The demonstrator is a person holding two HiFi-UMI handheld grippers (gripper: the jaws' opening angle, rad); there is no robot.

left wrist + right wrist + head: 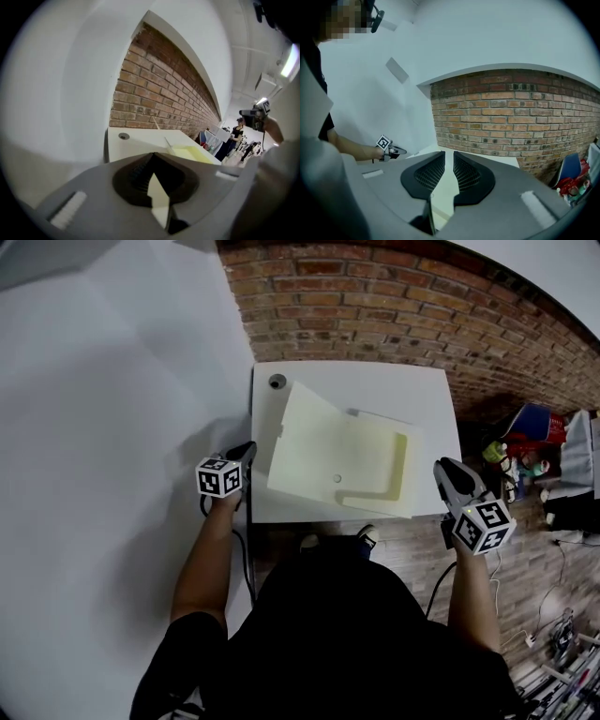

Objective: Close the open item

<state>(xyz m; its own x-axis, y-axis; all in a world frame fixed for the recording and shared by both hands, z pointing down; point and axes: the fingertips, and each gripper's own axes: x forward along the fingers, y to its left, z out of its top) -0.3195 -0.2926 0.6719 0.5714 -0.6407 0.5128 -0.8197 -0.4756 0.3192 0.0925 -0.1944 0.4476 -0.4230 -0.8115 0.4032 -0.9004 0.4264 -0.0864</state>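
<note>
On white table, near edge: pale yellow case open, closing not started.

Left gripper [247,450] hangs at the left edge of the table [375,381], just beside the case [375,470] but apart from it; its claw tips are pressed together, pinching nothing. The case sits mid-table, with its lid [305,442] tilted up on the left side and the shallow base lying flat to the right. A round grommet [277,382] is at the far left corner, clear of the lid. Right gripper [443,469] hovers off the near right corner, jaws a narrow slit apart with nothing between. Judgement: nothing done yet. Left to do: contact the lid, swing it rightward over the base, press it flat.
</note>
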